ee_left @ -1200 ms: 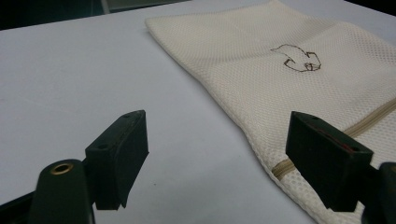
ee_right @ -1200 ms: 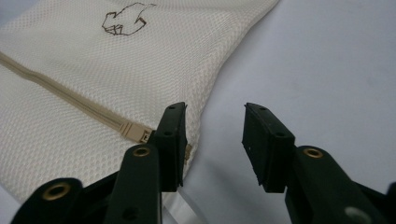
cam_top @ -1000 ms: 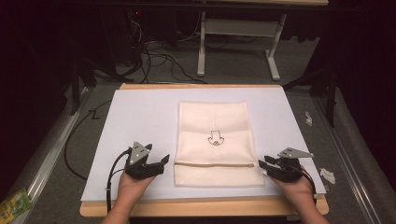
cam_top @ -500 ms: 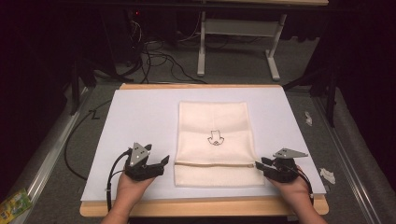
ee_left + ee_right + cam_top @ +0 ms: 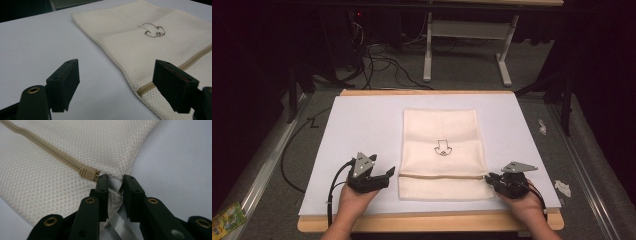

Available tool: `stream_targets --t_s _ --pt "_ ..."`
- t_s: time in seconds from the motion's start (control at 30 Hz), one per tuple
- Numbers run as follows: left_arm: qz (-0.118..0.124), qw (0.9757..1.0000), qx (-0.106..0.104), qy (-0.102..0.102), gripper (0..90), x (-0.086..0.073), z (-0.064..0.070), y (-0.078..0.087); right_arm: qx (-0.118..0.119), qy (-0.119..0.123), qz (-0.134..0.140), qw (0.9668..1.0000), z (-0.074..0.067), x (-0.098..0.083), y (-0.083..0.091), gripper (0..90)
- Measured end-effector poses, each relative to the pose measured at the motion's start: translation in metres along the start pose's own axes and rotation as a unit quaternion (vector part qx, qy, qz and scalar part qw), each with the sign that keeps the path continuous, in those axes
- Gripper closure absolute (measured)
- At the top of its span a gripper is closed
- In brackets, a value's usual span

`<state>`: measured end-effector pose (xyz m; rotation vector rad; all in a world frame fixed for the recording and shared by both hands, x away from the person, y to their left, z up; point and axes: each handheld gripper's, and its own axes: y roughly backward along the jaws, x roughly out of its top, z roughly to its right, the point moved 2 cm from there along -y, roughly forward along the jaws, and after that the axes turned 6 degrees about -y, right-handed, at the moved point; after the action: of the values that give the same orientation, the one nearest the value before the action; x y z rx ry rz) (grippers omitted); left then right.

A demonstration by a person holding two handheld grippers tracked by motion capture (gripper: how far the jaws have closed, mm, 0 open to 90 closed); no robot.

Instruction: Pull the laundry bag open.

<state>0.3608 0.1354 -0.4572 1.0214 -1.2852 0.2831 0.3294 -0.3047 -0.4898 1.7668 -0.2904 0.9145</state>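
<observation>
Watching a mesh bag (image 5: 442,150) flat at table (image 5: 362,125) centre, long axis 12 to 6. Zipper (image 5: 442,176) runs 9 to 3 near the 6 end, pull (image 5: 87,173) at its 3 end. Right gripper (image 5: 493,179) nipped onto the bag edge just beside the pull. Left gripper (image 5: 388,173) jaws apart, empty; bag's 9 edge just to its 3. I judge the right nearer the pull.

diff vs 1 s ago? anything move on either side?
The right gripper slid left, in to the right edge of the mesh bag, and its jaws now sit nearly shut on fabric beside the zipper pull. The left gripper stayed open at the bag's left edge. The bag lies flat as before.
</observation>
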Motion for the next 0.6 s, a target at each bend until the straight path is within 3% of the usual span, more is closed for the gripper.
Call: stream_targets --t_s 0.2,0.33,0.6 --pt "0.006 0.9999 0.007 0.007 24.8 0.003 0.000 0.004 0.010 0.001 0.002 0.9999 0.001 0.000 -0.001 83.1" --pt "0.006 0.9998 0.016 -0.011 26.2 0.006 0.008 0.004 0.011 0.005 0.012 0.9999 0.000 0.003 0.002 84.7" --pt "-0.001 0.9999 0.007 -0.011 28.2 0.010 0.020 -0.005 0.029 0.011 0.039 0.9988 0.000 0.008 0.011 85.0"
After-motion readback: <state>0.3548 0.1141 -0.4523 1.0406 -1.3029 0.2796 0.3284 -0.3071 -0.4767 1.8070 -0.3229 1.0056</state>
